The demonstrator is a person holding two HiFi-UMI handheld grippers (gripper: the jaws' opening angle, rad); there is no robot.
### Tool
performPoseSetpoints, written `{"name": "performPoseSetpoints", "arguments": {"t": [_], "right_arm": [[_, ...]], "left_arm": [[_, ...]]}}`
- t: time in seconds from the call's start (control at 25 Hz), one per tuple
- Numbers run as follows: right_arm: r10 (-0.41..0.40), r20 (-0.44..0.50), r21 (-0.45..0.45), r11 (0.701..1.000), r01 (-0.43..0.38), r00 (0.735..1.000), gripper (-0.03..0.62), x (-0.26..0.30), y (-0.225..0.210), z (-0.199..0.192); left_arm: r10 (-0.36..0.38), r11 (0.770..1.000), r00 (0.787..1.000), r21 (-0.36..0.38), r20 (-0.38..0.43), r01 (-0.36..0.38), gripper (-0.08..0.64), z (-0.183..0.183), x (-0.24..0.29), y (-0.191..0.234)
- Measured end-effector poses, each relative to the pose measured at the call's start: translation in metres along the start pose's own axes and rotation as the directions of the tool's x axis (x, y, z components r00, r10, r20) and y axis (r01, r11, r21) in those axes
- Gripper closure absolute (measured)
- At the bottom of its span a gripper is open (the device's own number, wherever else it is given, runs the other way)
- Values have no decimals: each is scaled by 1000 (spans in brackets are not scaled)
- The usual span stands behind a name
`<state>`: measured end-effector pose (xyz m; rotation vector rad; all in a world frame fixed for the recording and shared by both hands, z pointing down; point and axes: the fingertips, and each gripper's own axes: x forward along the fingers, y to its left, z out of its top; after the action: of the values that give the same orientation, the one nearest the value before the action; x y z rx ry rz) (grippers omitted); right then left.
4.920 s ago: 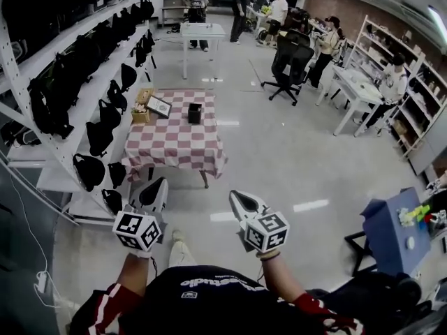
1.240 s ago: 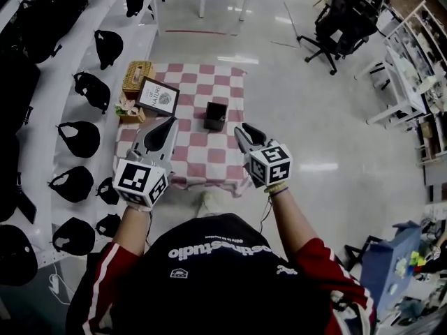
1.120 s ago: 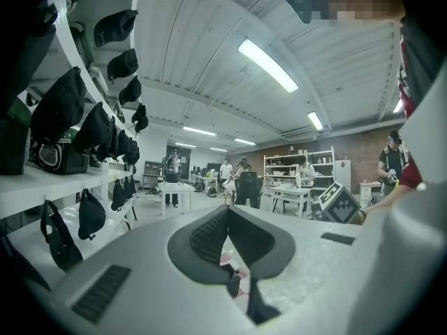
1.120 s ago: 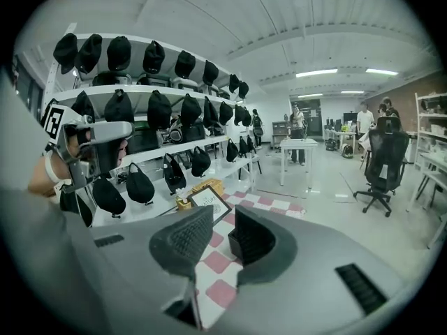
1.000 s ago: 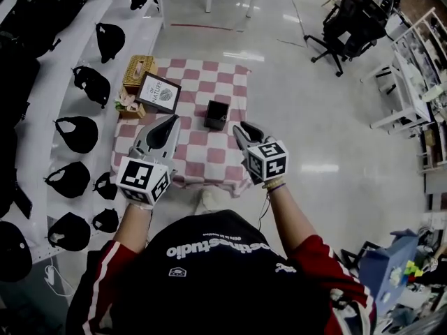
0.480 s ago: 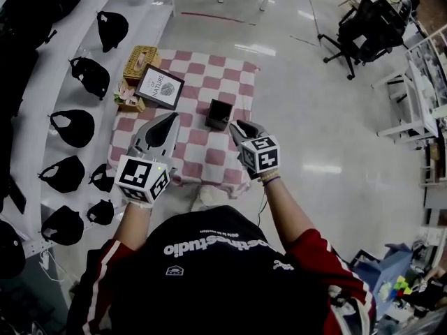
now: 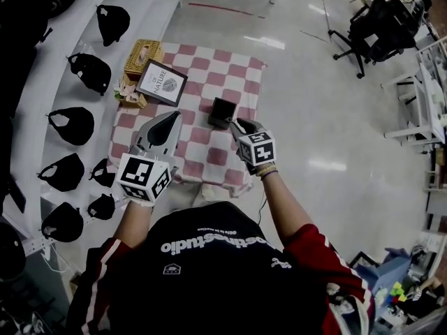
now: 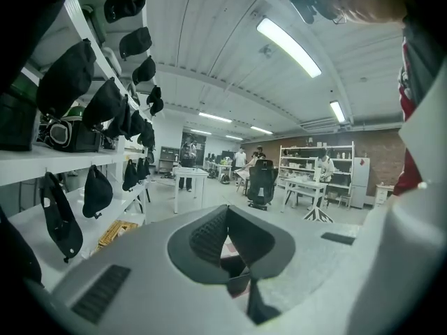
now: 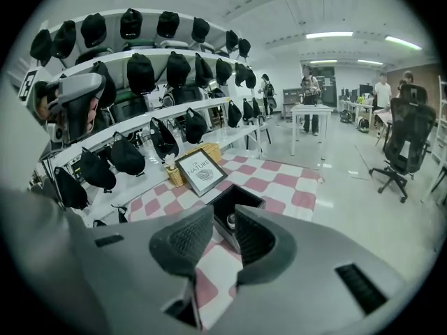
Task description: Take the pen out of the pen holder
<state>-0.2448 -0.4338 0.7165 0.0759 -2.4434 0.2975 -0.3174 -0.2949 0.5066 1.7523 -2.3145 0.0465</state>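
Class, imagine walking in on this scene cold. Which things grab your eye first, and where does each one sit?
The red-and-white checked tablecloth stands out against the pale floor, with a black pen holder standing right of its centre. The right tongs, jaws apart, hover just beside that holder. Rows of black caps line the white shelves at the left.

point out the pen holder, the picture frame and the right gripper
pen holder (image 7: 223, 112), head view, its dark open top
picture frame (image 7: 161, 82), head view, middle of its white print
right gripper (image 7: 236, 123), head view, midway between its fingertips
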Motion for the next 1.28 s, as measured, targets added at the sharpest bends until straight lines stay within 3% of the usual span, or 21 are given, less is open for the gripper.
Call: {"name": "performPoseSetpoints", "arguments": {"t": [0.48,1.04,1.28], "right_arm": [[4,-53,-26,1000,-6,999,500,38,-11,-22],[-10,-108,-138,990,-5,994,503,57,-8,-30],[-15,-104,-128,992,2,994,517,58,-10,-30]], "left_arm": [[-8,1000,998,30,-62,10,555,-11,12,0],[32,999,997,-20,-71,-34,555,-16,7,22],[41,999,997,-20,-71,-42,555,-18,3,23]]}}
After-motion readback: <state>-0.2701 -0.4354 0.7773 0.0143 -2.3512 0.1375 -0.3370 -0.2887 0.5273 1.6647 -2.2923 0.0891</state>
